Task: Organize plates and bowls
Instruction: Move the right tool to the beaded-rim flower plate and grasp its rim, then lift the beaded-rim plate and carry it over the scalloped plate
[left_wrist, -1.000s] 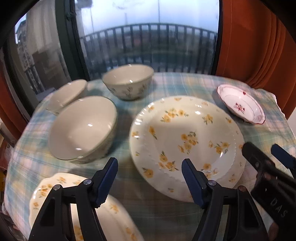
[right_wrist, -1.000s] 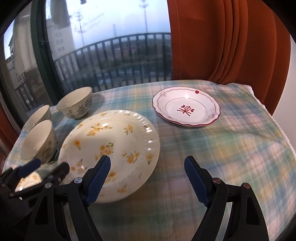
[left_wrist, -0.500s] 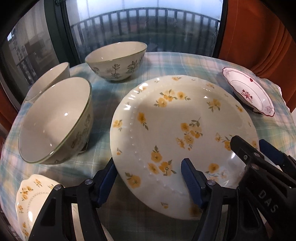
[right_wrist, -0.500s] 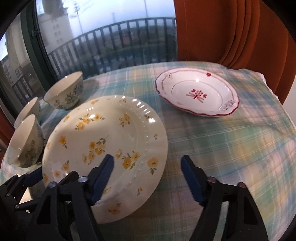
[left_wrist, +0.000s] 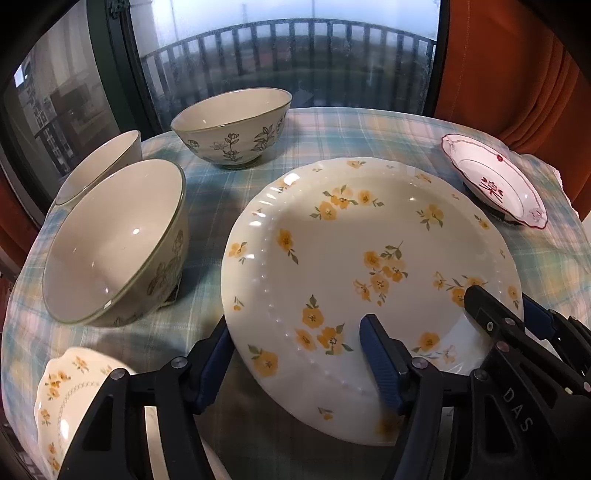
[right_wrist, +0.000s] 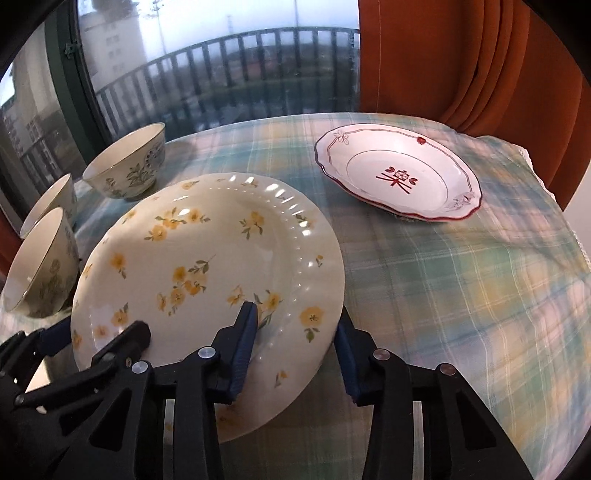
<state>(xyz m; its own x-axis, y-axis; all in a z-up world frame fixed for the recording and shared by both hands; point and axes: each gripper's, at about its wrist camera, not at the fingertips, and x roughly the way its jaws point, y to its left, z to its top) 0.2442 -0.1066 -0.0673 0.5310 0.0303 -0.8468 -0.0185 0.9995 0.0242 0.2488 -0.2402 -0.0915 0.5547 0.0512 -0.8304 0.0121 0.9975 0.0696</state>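
A large white plate with yellow flowers (left_wrist: 369, 266) lies on the plaid tablecloth; it also shows in the right wrist view (right_wrist: 207, 273). My left gripper (left_wrist: 299, 365) is open, its fingers straddling the plate's near left rim, one finger over the plate and one beside it. My right gripper (right_wrist: 295, 347) is open and straddles the plate's near right rim. Neither is closed on it. Three floral bowls stand to the left: a near bowl (left_wrist: 114, 243), a far bowl (left_wrist: 232, 129) and a third bowl (left_wrist: 99, 166) behind the near one.
A red-trimmed white dish (right_wrist: 399, 181) sits at the far right, near the orange curtain (right_wrist: 461, 59). A smaller yellow-flowered plate (left_wrist: 74, 387) lies at the near left table edge. A window with a balcony railing is behind the table.
Both grippers have moved forward and lower onto the large plate's near rim. The right gripper's fingers have narrowed around the rim. The plate looks closer in both views.
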